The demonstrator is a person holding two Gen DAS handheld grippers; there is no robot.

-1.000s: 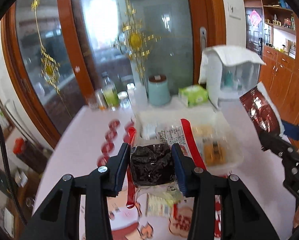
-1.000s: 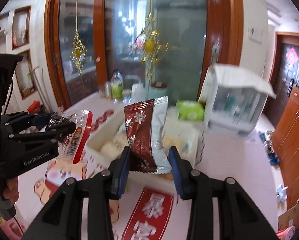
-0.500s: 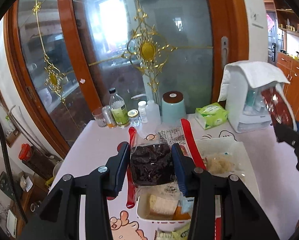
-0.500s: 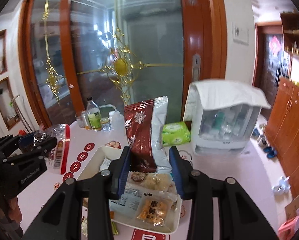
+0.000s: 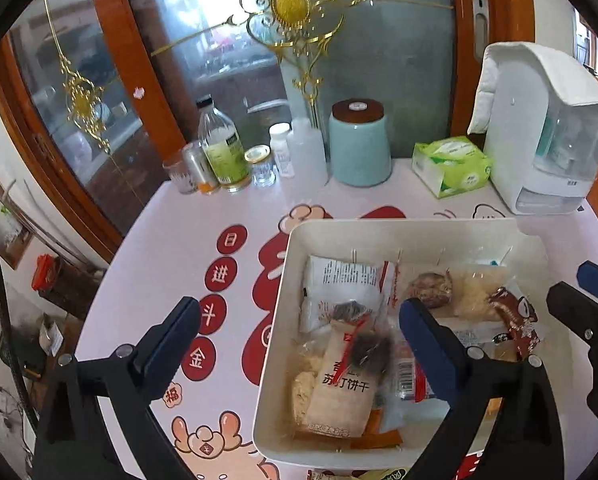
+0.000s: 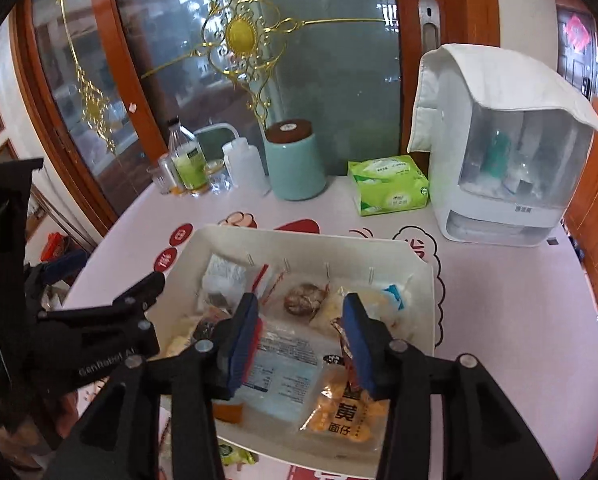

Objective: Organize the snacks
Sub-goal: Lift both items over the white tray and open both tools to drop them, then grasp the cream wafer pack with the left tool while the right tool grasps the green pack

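Observation:
A white bin (image 5: 295,264) (image 6: 423,280) on the table holds several snack packets. My left gripper (image 5: 299,326) is open and empty above the bin's left part, over the clear packet of dark snack with red edges (image 5: 363,348). My right gripper (image 6: 299,316) is open over the bin's middle. The dark red snowflake packet (image 5: 517,326) (image 6: 341,334) lies in the bin by the right finger (image 6: 359,344). The left gripper also shows at the left of the right wrist view (image 6: 139,296).
At the back stand a teal canister (image 5: 359,144), bottles and jars (image 5: 223,152), a green tissue pack (image 5: 453,166) and a white towel-covered dispenser (image 5: 547,132). The pink table (image 5: 203,208) ends at left; glass doors stand behind it.
Both grippers have opened and let go of their packets into the bin: the dark snack packet from the left, the dark red packet from the right. Both views now look down into the bin.

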